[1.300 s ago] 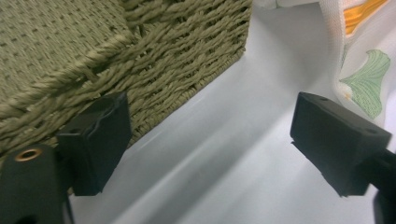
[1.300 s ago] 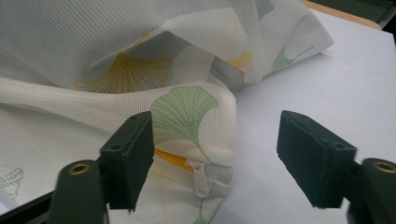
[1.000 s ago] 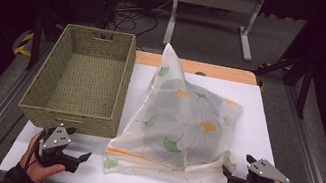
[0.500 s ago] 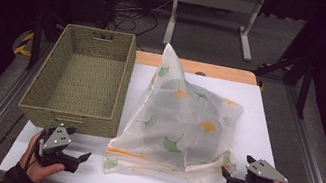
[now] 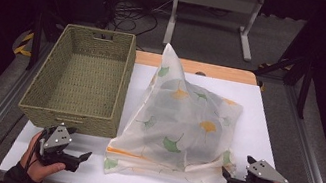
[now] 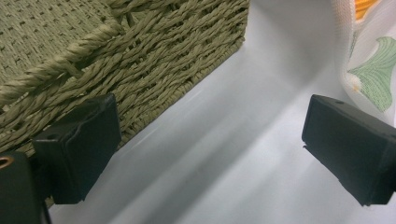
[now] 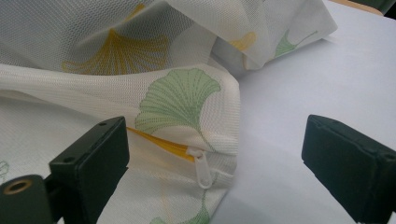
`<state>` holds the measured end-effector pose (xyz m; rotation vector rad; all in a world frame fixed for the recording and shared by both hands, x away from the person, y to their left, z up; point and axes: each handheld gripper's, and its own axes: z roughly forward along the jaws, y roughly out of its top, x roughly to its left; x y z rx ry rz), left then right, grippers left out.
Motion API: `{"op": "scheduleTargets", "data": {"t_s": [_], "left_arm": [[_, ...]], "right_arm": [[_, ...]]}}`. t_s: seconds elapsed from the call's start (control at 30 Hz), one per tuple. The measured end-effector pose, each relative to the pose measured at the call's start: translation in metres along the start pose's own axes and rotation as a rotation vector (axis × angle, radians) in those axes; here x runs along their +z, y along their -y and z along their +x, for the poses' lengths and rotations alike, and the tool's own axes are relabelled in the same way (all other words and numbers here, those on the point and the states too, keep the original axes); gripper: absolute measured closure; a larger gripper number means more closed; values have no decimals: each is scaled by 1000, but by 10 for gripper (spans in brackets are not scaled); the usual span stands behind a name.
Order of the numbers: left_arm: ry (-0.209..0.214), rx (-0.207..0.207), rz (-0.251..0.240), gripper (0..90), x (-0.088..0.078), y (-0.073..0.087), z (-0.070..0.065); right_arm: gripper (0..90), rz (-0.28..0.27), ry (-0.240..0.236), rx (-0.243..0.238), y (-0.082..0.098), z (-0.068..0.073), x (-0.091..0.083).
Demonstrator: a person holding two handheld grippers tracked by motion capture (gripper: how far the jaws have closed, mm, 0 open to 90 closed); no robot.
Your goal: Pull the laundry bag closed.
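Mesh laundry bag (image 5: 180,125) w/ ginkgo-leaf print, slumped mid-table beside the wicker basket (image 5: 82,80), not yet gripped.

Bag lies on the white table (image 5: 257,118), its near edge close to the front edge, one corner peaking up toward the far edge; basket sits at the table's left edge, just beside the bag, empty. Left gripper (image 5: 80,158) rests at the front-left corner, jaws apart, nothing between them; right gripper (image 5: 223,174) at the front-right, jaws also apart, aimed at the bag's near-right corner where the white zipper pull (image 7: 202,170) and yellow zip line show. Looks like the approach step, prob. before a grab. Next move needs the right jaws eased fwd over that corner, left closing in on the near-left hem. Bare table right of the bag gives room; left side tight vs. the basket wall.
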<state>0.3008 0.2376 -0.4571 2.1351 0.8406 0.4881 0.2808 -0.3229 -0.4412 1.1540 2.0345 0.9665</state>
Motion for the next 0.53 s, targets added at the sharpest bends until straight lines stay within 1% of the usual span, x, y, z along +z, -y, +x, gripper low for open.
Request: {"op": "scheduleTargets", "data": {"t_s": [0.53], "left_arm": [[9,-1,1,56,3,-2,1]], "right_arm": [[84,-9,-3,7,1,-1,-2]]}}
